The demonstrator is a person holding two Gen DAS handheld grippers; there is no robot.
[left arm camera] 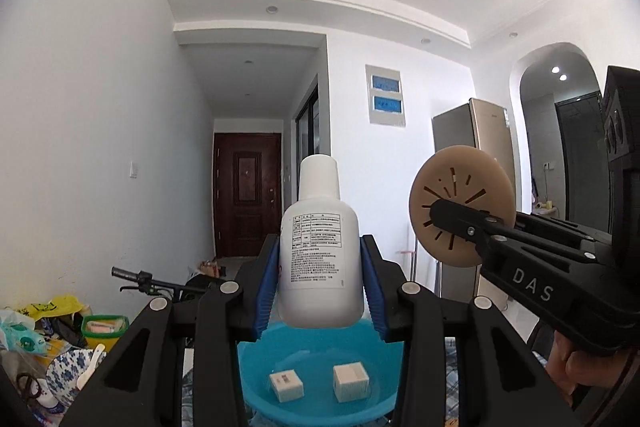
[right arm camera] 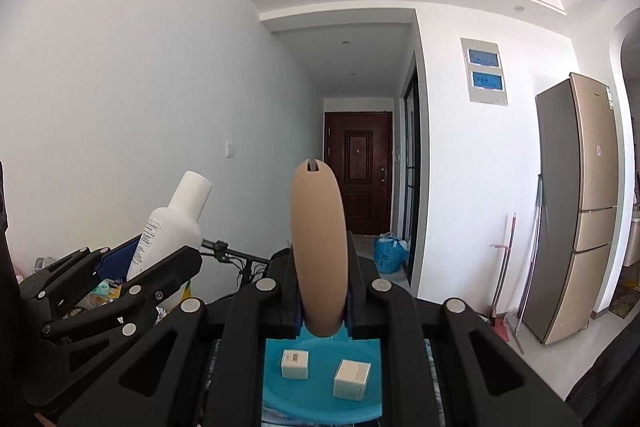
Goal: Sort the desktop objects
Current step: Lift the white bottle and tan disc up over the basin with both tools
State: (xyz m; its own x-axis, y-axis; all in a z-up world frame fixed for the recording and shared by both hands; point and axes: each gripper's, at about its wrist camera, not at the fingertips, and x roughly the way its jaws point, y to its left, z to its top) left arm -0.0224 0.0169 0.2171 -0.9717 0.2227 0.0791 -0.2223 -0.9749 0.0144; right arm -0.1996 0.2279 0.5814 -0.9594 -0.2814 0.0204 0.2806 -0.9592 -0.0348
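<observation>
My left gripper (left arm camera: pixel 320 283) is shut on an upright white bottle (left arm camera: pixel 319 267) with a printed label, held above a blue basin (left arm camera: pixel 320 403). The bottle also shows in the right wrist view (right arm camera: pixel 168 231), tilted. My right gripper (right arm camera: pixel 320 299) is shut on a tan round slotted disc (right arm camera: pixel 318 251), seen edge-on and held above the basin (right arm camera: pixel 280 399). The disc shows face-on in the left wrist view (left arm camera: pixel 460 187), with the right gripper (left arm camera: pixel 448 217) clamped on it. Two small white boxes (left arm camera: pixel 286 385) (left arm camera: pixel 351 382) lie in the basin.
At the lower left are a blue-and-white bowl with a spoon (left arm camera: pixel 72 371), a green tub (left arm camera: pixel 105 329) and bags. A bicycle handlebar (left arm camera: pixel 144 281) stands behind. A gold fridge (right arm camera: pixel 576 207) stands at the right, a dark door (right arm camera: pixel 358 173) down the hallway.
</observation>
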